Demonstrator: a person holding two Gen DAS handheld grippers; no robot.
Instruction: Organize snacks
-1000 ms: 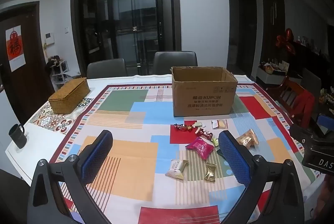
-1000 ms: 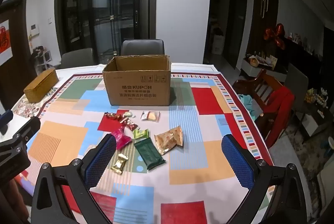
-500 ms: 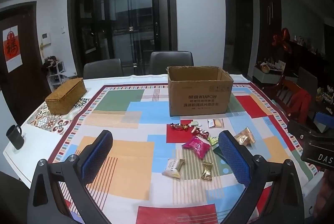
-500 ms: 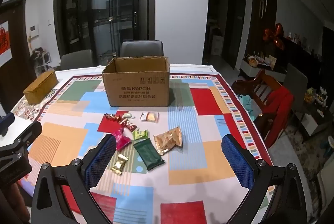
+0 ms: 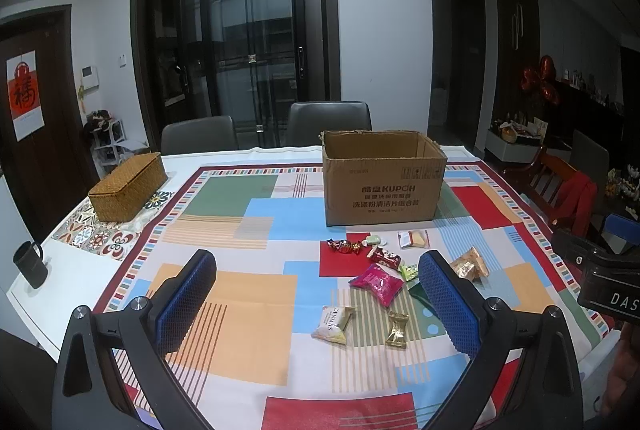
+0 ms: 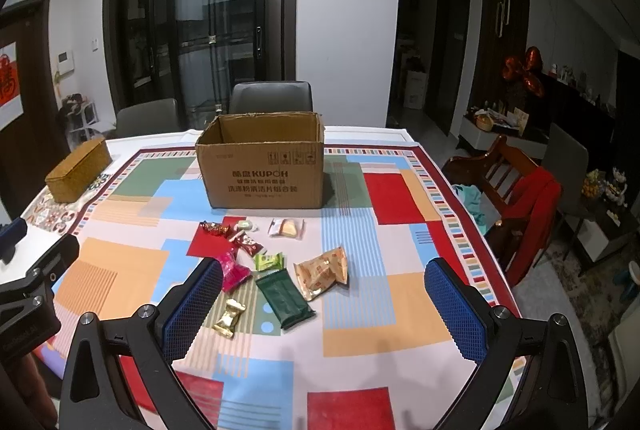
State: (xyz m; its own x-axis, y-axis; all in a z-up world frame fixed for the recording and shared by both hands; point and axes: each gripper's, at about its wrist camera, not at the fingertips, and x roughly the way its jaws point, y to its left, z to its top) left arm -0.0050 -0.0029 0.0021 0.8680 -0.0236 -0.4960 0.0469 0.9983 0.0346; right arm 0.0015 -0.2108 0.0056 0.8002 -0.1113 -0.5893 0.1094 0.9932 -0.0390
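Dark green packet [image 6: 285, 297] lies flat, long axis running near-right to far-left.

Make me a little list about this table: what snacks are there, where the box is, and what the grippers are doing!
snacks: loose on the cloth in front of the box, among them a pink pack, green bar, tan bag, gold candy, white pack
box: cardboard, open on top, inside not visible
basket: woven, lid on, far left
mug: dark, left table edge
left gripper: jaws open, holding nothing
right gripper: jaws open, holding nothing
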